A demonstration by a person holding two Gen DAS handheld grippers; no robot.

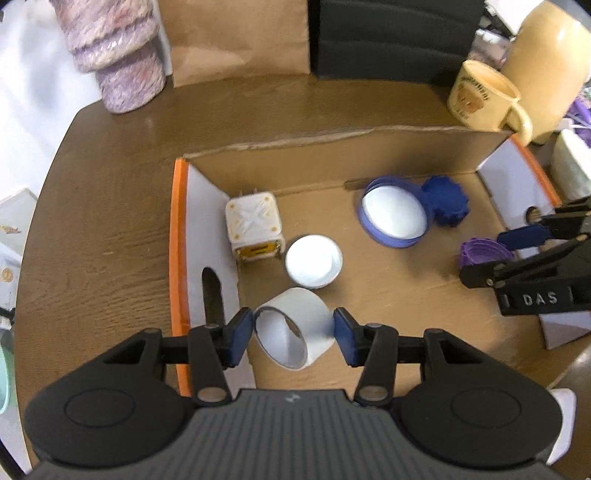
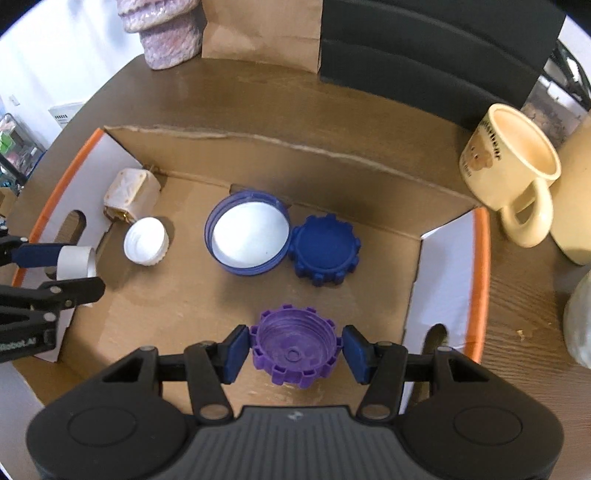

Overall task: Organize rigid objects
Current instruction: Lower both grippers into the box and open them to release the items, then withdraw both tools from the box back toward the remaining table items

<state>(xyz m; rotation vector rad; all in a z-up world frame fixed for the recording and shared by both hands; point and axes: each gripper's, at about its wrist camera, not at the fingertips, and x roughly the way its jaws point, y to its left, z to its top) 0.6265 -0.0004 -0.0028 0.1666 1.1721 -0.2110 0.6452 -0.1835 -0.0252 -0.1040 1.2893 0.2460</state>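
My left gripper (image 1: 294,334) is shut on a white tape roll (image 1: 293,328) and holds it over the left part of an open cardboard box (image 1: 332,144). My right gripper (image 2: 294,349) is shut on a purple notched cap (image 2: 294,347) over the box's near right. In the box lie a cream cube (image 1: 255,229), a white cap (image 1: 314,262), a blue-rimmed lid with a white inside (image 1: 393,216) and a dark blue notched cap (image 1: 447,201). The same things show in the right wrist view: cube (image 2: 129,194), white cap (image 2: 146,240), blue-rimmed lid (image 2: 249,230), dark blue cap (image 2: 325,249), tape roll (image 2: 75,262).
The box stands on a brown wooden table (image 1: 110,184). A cream mug (image 2: 513,173) stands right of the box, by a cream jar (image 1: 546,62). A brown paper bag (image 1: 236,37), a black case (image 1: 395,33) and a purple fuzzy thing (image 1: 118,55) stand behind.
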